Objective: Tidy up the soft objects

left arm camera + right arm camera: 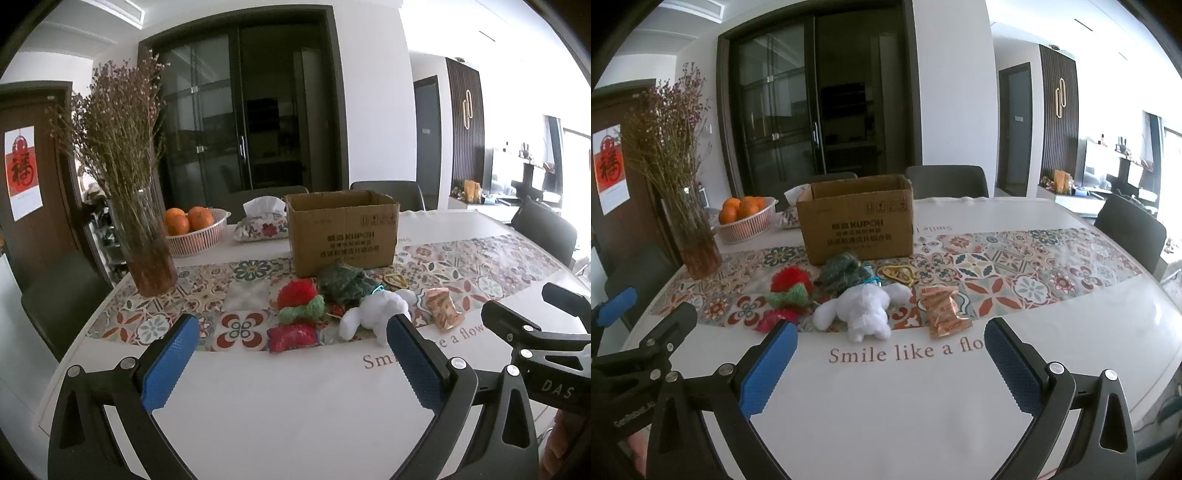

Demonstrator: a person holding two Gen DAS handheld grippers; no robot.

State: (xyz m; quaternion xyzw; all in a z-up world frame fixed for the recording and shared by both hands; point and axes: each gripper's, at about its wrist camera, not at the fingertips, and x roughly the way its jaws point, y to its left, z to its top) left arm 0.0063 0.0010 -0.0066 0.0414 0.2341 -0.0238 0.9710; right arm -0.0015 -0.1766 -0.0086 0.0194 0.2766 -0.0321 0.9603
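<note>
Both the left gripper (291, 354) and right gripper (890, 358) stand fully apart and empty above the white table (886, 406), near the white plush toy (864, 310) lying before the open brown cardboard box (857, 225).

Bare tabletop (886, 406) up to toys; cardboard box (855, 221) blocks behind.

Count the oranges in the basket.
4 show: in the right wrist view, two oranges at the white basket's left side and two right of them. More may lie hidden underneath or behind.
</note>
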